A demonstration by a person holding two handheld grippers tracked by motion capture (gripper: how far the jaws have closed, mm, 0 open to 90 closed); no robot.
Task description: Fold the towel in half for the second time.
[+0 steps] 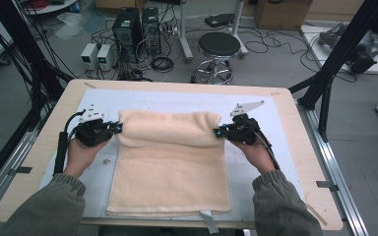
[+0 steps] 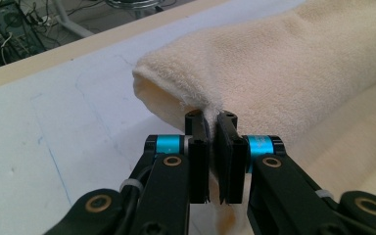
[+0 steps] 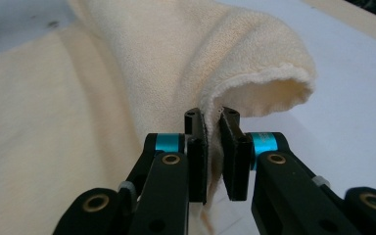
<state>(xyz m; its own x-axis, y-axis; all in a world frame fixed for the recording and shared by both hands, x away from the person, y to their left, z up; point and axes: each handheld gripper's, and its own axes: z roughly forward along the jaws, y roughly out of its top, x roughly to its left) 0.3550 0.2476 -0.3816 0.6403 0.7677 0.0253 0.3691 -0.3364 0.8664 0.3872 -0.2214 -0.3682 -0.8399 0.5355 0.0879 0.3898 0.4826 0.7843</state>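
While its near part lies flat on the white mat (image 1: 285, 147) of the table (image 1: 54, 123), the towel (image 1: 170, 162) has its far end lifted and curled over into a soft roll whose long axis runs left to right. Left claw (image 1: 118, 129) is pinched shut on the roll's left edge, right claw (image 1: 218, 132) likewise on the right edge, cloth squeezed between the pads. How many layers each grips seems unclear, perhaps one.

Between the left gripper (image 1: 118, 128) and right gripper (image 1: 218, 132), both matt black plastic with glossy blue metal collars, lies a cream towel (image 1: 170, 162) of rough terry cloth; beneath them, a smooth white mat (image 1: 270, 123) on a pale wooden table (image 1: 300, 147).
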